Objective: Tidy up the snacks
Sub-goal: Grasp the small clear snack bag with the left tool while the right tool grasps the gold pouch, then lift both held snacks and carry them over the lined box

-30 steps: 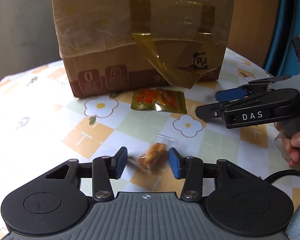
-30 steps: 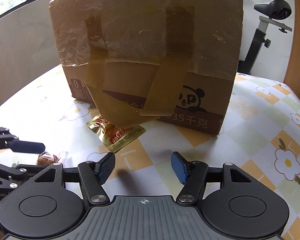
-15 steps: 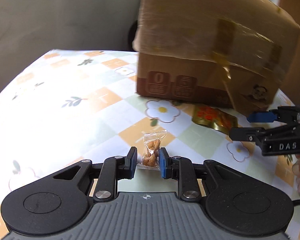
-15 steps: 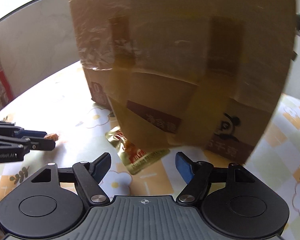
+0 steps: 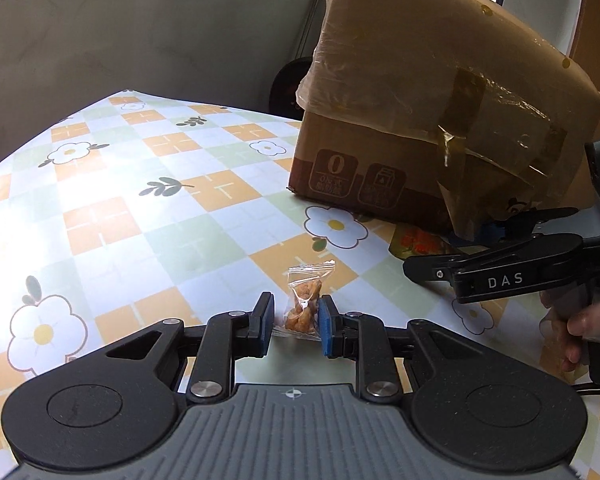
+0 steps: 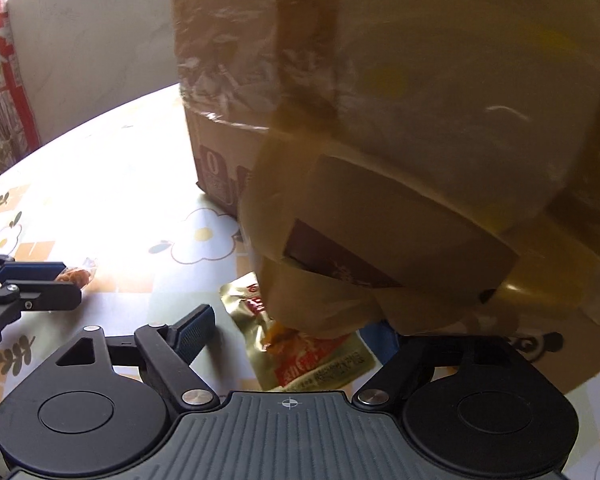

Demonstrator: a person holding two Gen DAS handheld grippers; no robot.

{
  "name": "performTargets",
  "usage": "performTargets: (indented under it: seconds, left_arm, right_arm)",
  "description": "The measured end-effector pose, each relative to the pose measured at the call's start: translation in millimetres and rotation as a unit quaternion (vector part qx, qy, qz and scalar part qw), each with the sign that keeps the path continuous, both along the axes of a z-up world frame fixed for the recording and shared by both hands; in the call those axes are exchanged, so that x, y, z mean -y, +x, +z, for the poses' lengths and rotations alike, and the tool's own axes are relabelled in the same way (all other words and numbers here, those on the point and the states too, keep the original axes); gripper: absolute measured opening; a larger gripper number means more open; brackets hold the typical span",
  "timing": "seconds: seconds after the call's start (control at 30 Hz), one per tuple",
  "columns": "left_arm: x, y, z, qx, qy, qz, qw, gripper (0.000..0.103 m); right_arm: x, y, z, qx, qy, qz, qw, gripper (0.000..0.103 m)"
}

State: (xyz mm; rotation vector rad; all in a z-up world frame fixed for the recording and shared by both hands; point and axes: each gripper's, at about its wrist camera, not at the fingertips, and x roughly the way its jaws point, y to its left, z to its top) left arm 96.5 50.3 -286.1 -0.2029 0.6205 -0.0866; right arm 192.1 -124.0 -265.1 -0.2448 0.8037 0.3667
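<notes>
**Left gripper is pinching the small snack while the right closes in on the gold packet**

The left gripper [image 5: 293, 323] is now holding the clear-wrapped snack [image 5: 305, 309] between its blue pads, low in the centre of its own view; a second ago those pads were spread wide on either side of the snack, and half a second ago they were already pressing on it. The wrapper's top is sticking up above the pads. That is looking like a secured pick (whether it is already off the cloth is hard to say), so the next step is probably carrying it to wherever the snacks are being gathered.

The right gripper [image 6: 284, 330] is spreading its fingers wide around the gold snack packet [image 6: 312, 360], which is lying on the flowered tablecloth [image 5: 148, 216] at the lower centre of the right view, partly tucked under the cardboard box [image 5: 440, 128]. Compared with a second ago, the box is filling far more of that frame, so this gripper is moving in.

A loose brown tape flap [image 6: 340, 264] is covering the packet's upper part and hiding most of the right finger. The box is blurred and overexposed at the upper right, and its top opening is out of view.
</notes>
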Motion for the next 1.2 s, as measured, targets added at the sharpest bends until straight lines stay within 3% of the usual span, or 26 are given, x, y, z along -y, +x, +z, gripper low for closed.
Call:
performTargets:
  seconds: [0.1,0.17,0.3,0.47,0.63,0.9,1.13,1.2]
  left_arm:
    - [1.8,-0.6,0.5,0.002,0.006,-0.004,1.0000,0.026]
    - [2.7,-1.1,0.0,0.003,0.008,-0.005,0.9999,0.026]
    - [2.2,-2.7,-0.2,0.005,0.007,-0.004,1.0000,0.026]
    - [-0.3,-2.2,-0.4,0.003,-0.001,-0.003,1.0000,0.026]
    - [2.1,-2.8,-0.2,0.003,0.003,-0.006,1.0000,0.026]
    - [6.6,-4.3,-0.5,0.003,0.004,-0.011,0.9999,0.026]
    - [9.2,-5.1,-1.2,0.006,0.007,-0.016,0.9998,0.026]
    - [7.7,-4.9,-1.6,0.007,0.005,-0.017,0.9998,0.026]
  right_arm:
    - [2.0,-3.5,-0.9,0.004,0.009,-0.011,1.000,0.077]
    - [1.7,-6.8,-3.2,0.014,0.014,-0.020,1.000,0.072]
    - [9.3,-15.6,2.0,0.016,0.018,-0.031,0.999,0.050]
    - [16.2,-33.8,10.7,-0.001,0.028,-0.049,0.998,0.034]
    - [30.3,-63.2,9.2,0.005,0.060,-0.104,0.993,0.034]
    - [31.6,-83.4,17.8,-0.021,0.070,-0.142,0.987,0.035]
    - [12.1,-74.3,16.1,0.006,0.001,-0.076,0.997,0.055]
    - [6.3,-70.2,13.9,0.008,-0.018,-0.052,0.998,0.055]
